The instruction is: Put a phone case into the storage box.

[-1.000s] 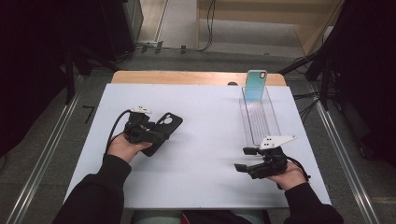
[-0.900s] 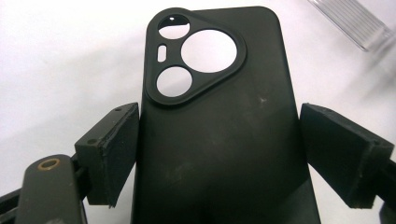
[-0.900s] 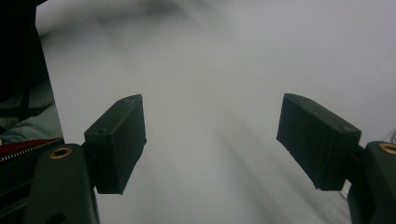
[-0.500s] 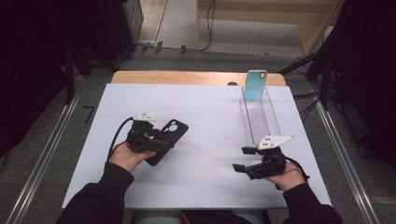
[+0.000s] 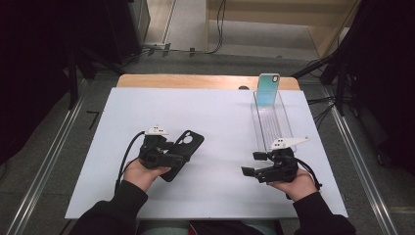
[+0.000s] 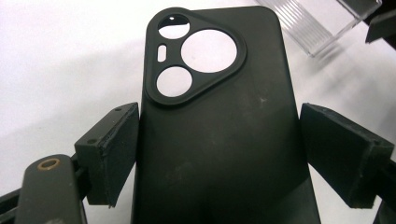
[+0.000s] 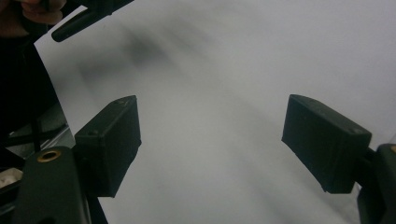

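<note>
Jaws of left gripper (image 5: 172, 157) clamp the black phone case (image 6: 219, 135) by its long edges, above white tabletop (image 5: 220, 122) left of centre. Right gripper (image 5: 250, 164) jaws spread, nothing between, just been opening, bare tabletop around; clear slotted rack (image 5: 272, 117) just beyond.

Left tongs (image 5: 183, 155) clamped, right tongs (image 5: 250, 164) agape, both low.

Wide bare white table (image 5: 225, 122) lies between both hands; the clear rack (image 5: 272, 120) with its upright phone (image 5: 268, 89) blocks the far right.
</note>
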Demonstrator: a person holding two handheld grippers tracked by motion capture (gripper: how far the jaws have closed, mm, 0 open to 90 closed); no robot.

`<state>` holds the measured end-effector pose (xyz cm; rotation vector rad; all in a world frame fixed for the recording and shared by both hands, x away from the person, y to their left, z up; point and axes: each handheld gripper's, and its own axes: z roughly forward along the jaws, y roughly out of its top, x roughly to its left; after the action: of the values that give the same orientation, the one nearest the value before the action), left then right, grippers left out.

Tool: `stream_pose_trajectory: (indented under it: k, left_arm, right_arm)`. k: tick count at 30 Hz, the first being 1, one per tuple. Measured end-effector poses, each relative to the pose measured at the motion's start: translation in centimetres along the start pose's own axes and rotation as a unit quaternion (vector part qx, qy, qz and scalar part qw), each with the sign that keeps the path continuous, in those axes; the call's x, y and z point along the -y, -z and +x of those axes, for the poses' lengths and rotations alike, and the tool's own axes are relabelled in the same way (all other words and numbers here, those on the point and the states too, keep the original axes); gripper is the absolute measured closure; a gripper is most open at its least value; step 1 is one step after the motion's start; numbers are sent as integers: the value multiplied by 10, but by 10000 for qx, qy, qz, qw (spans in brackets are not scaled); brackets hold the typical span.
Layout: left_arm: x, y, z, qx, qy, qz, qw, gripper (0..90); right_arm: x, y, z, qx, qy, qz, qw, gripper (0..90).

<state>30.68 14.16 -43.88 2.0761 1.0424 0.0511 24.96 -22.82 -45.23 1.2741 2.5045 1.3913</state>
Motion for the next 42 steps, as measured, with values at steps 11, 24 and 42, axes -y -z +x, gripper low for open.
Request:
stream_pose_trajectory:
  k: [11,24,42]
  left_arm:
    - [7,-3,-10,-202,194,-422,9987,151]
    - [13,-14,-21,-377,373,-719,9960,151]
    - [23,-25,-27,-456,435,-1313,9893,150]
  right_arm:
    - [-8,-4,8,-56,-379,117,9992,188]
    - [-22,-11,18,75,-646,104,9978,207]
    - [-47,-21,30,183,-740,-88,9970,217]
